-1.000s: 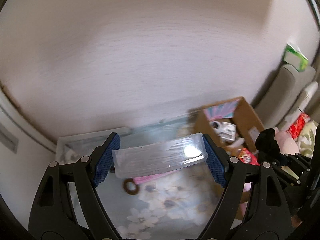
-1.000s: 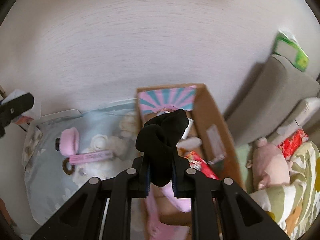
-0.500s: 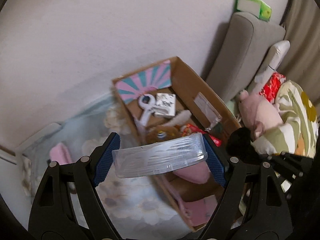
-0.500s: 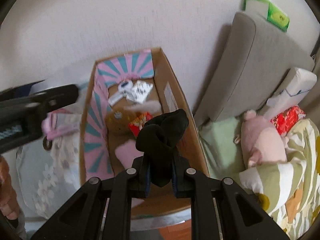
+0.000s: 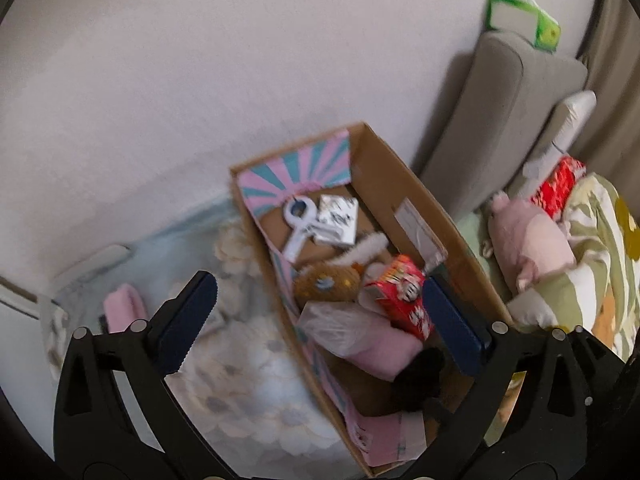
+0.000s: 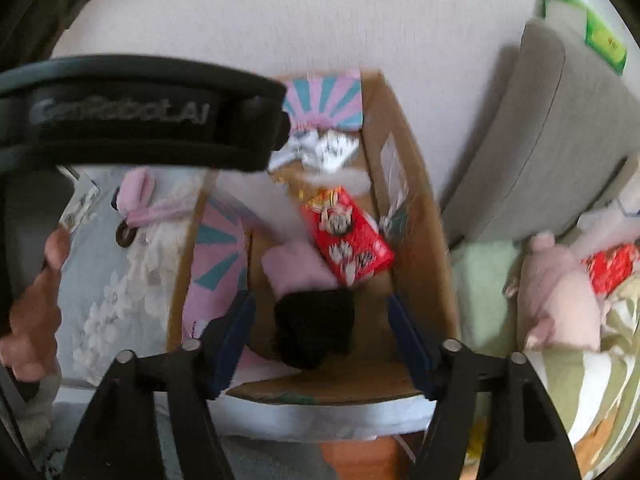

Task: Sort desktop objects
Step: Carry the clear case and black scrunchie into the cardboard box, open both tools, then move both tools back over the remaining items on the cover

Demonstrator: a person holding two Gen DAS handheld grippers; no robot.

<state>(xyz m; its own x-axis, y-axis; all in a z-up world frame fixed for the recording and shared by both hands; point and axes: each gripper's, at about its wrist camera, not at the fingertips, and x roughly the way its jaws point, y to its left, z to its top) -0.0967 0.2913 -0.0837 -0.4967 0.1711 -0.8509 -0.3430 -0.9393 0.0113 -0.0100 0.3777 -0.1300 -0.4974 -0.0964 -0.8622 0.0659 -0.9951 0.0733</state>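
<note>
Cardboard box (image 5: 416,196) with the pink and teal sunburst lining is taking most of the sorted things, and it is sitting at the edge of the tabletop (image 5: 248,392), whose floral cloth is showing bare over a wide patch. I am judging the sort well along but not finished.

Inside the box I am seeing a pink cloth (image 6: 296,268), a red snack box (image 6: 348,240), a clear plastic case (image 5: 340,328), a brown plush toy (image 5: 326,282), a white handheld fan (image 5: 298,220) and a small printed packet (image 5: 338,220).

My left tool (image 5: 320,320) is opening wide above the box with nothing between its pads; the clear case is lying below it among the contents. My right tool (image 6: 320,332) is also opening, and the black cloth bundle (image 6: 314,328) is sitting between its pads without being pinched, over the near end of the box; through the blur I cannot tell whether it is resting on the bottom.

Left on the tabletop, I am making out a pink object (image 6: 138,190) and a small brown ring (image 6: 125,235), so at least those are waiting.
</note>
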